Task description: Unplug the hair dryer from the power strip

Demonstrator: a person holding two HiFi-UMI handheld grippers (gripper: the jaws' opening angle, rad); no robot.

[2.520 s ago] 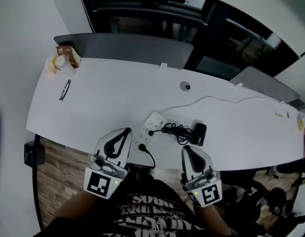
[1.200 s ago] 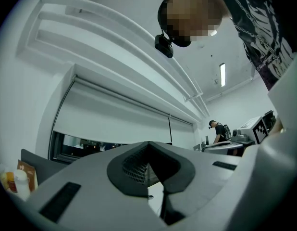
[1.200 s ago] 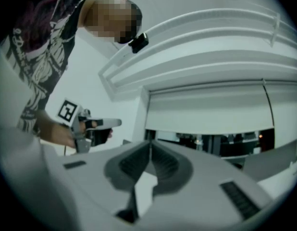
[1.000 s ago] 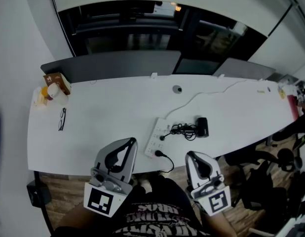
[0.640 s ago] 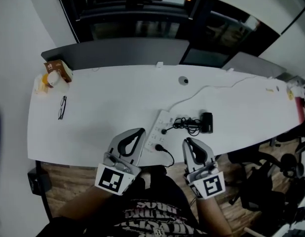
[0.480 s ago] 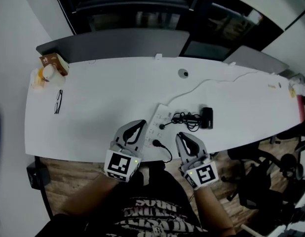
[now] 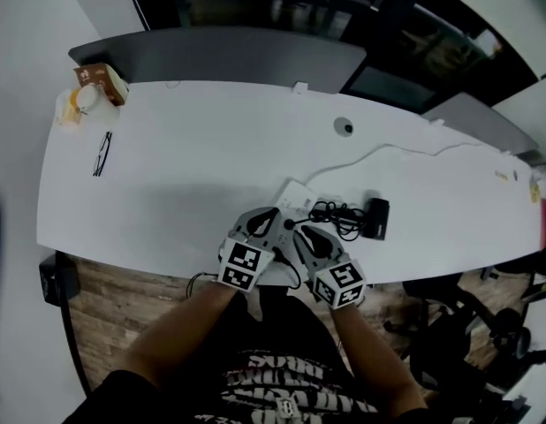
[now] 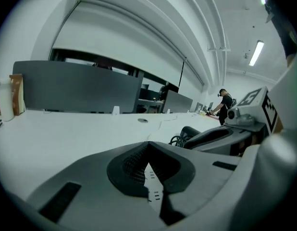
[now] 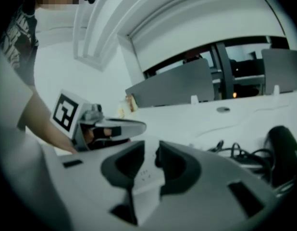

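— Near the front edge of the desk [image 7: 167, 175], see the two grippers side by side? What are they after?

— The plug [image 7: 289, 224] of the hair dryer [image 7: 376, 217]. The dryer lies off to the right. Its curly cord [image 7: 339, 217] runs left to the white power strip [image 7: 295, 193], and the plug sticks up out of it.

— Which gripper is closer?

— I think the right gripper [image 7: 299, 230]. The plug sits right by its tips, between the two grippers. The strip's long side runs away from the person, so the pull should go up, not sideways.

— Are its jaws ready?

— They have just been opening. It's a small gap, with only the strip showing through. Nothing is pinched yet.

— And the left gripper [image 7: 273, 212]?

— Its tips are together and it's empty, over the strip. Maybe it can hold the strip down.
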